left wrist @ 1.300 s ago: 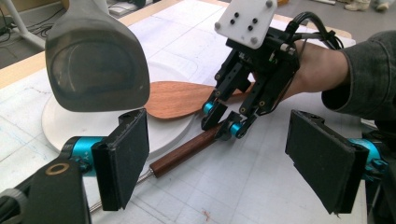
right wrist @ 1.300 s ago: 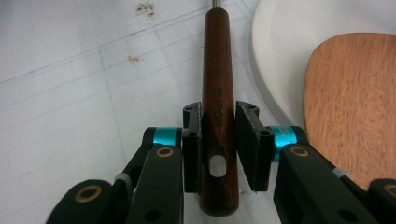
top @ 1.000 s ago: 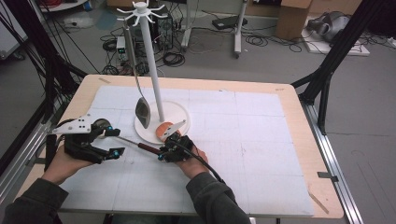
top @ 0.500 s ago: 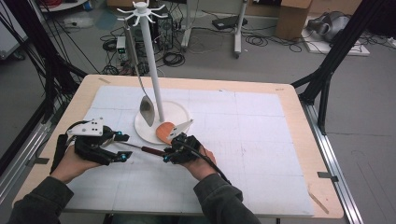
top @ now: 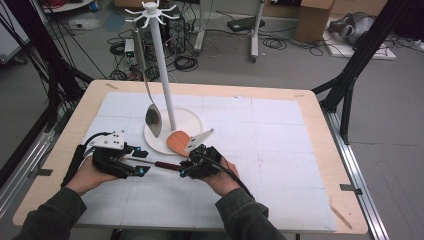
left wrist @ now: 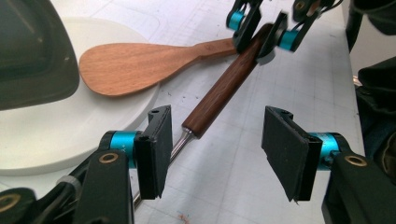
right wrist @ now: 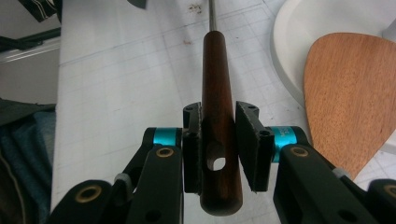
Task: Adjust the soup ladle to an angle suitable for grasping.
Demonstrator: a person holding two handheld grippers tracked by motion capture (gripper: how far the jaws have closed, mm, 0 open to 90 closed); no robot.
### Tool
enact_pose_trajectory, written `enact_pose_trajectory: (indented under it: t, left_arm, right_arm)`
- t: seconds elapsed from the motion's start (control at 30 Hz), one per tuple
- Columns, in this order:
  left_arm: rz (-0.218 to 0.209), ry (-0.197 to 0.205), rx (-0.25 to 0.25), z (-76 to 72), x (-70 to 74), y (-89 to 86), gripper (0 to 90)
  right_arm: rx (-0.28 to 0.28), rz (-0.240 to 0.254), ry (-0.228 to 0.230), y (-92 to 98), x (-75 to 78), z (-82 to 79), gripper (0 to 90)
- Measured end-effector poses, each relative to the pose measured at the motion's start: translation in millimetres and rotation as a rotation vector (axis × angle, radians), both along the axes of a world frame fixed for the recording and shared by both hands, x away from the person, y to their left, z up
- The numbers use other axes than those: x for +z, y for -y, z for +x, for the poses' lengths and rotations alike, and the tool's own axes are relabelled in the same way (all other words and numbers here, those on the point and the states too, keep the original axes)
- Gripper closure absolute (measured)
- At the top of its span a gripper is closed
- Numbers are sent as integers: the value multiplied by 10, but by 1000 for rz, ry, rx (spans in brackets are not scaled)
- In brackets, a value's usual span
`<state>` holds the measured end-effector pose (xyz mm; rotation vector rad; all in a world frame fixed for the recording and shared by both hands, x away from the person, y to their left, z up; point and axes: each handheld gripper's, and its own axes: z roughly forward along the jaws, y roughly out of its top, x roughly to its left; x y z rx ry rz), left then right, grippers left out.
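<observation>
My right gripper (right wrist: pixel 218 135) is shut on the dark wooden handle (right wrist: pixel 215 93) of a utensil, just above the hole in the handle's end. Its thin metal shaft (left wrist: pixel 180 142) runs on between the jaws of my left gripper (left wrist: pixel 219 140). Those jaws have just been closing and still stand apart, with neither pad pressing on the shaft. In the high view the left gripper (top: pixel 134 166) and right gripper (top: pixel 189 169) face each other along the handle (top: pixel 167 165). The left hand hides the utensil's head. A light wooden spatula (top: pixel 178 141) lies on the stand's white base (top: pixel 192 117).
A white hook stand (top: pixel 161 60) rises from the round base, and a metal ladle (top: pixel 152 119) hangs from one hook. A white gridded mat (top: pixel 280 150) covers the wooden table. Cables and boxes lie on the floor beyond the table's far edge.
The left hand has moved right toward the right gripper, and its jaws have narrowed around the shaft. The right hand has shifted slightly right with the handle still in its grip.
</observation>
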<state>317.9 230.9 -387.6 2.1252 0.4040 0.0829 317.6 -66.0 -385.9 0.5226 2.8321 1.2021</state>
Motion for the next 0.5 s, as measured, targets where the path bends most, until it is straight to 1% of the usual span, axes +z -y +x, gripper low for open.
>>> enact_pose_trajectory:
  t: [0.07, 0.2, 0.37, 0.47, 0.5]
  left_arm:
    - [9, -11, -5, 9, -31, 28, 452]
    - [44, -25, -16, 39, -99, 91, 465]
    - [61, -43, -20, 64, -145, 128, 472]
    - [71, -55, -26, 68, -164, 149, 508]
    - [72, -57, -30, 70, -169, 156, 508]
  right_arm:
    - [12, 1, 8, 30, 29, -14, 731]
    - [19, 7, 8, 73, 72, -46, 731]
    - [23, 7, 13, 97, 113, -79, 731]
    - [38, 13, 23, 116, 164, -101, 731]
    - [38, 13, 23, 116, 164, -101, 731]
